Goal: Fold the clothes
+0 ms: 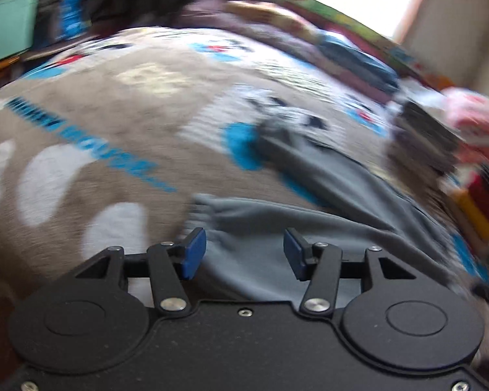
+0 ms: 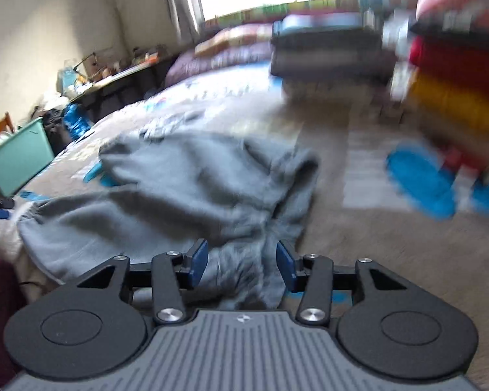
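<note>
A single grey garment (image 2: 192,179) lies rumpled on the bed (image 1: 97,137), over a brown blanket printed with blue and white shapes. The left hand-held gripper (image 1: 244,254) hangs above one edge of the garment with its blue pads apart and nothing pinched between them; cloth shows in the gap but the pads are not pressing on it. The right hand-held gripper (image 2: 243,265) is likewise parted over a bunched fold of the same cloth, gripping nothing as far as I can see. To fold well from here, I'd judge that each gripper should take a clean corner or hem rather than a bunch, then pull the cloth taut and flat before folding it. Both views are smeared, so seams are hard to make out. At the far side sits one stack of folded clothes (image 2: 456,75), and one teal bin (image 2: 19,159) stands beside the bed.
</note>
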A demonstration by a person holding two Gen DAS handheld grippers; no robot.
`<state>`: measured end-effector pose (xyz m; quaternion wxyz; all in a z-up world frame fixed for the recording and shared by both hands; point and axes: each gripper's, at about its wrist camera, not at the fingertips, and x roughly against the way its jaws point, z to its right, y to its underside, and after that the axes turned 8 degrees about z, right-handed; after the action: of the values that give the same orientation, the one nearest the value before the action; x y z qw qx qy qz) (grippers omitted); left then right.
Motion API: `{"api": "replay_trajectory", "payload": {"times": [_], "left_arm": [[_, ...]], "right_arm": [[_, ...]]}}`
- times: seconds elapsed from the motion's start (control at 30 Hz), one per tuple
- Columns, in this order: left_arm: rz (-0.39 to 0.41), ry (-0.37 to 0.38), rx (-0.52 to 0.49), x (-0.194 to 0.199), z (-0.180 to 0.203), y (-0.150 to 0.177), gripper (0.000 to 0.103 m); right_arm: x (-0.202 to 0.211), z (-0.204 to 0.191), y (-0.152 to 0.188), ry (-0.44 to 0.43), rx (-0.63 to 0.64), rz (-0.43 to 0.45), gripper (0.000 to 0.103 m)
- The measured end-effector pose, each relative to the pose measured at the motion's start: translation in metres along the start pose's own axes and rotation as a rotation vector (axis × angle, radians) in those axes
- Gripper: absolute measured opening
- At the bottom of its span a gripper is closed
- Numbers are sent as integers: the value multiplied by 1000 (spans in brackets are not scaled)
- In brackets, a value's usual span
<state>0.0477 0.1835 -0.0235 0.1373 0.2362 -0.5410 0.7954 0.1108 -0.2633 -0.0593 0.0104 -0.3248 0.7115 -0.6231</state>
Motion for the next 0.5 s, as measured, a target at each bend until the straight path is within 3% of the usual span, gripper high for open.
{"api": "replay_trajectory", "payload": {"times": [0.1, 0.17, 0.2, 0.27, 0.33, 0.5], "left_arm": [[-45, 27, -71, -19, 25, 13, 52], [-158, -44, -116, -51, 31, 34, 58], [-250, -91, -142, -68, 31, 47, 58], [-209, -104, -202, -59, 39, 54, 60], [-178, -91, -194, -42, 44, 49, 60], [-72, -44, -120, -21, 45, 31, 60]], "right_arm": [[-8, -22, -4, -70, 74, 20, 47], [-24, -33, 4, -92, 92, -32, 46], [-34, -37, 10, -98, 95, -70, 47], [-38, -45, 21, -85, 151, -148, 48], [-41, -53, 32, -68, 215, -227, 48], [-22, -60, 17, -96, 212, -126, 47]]}}
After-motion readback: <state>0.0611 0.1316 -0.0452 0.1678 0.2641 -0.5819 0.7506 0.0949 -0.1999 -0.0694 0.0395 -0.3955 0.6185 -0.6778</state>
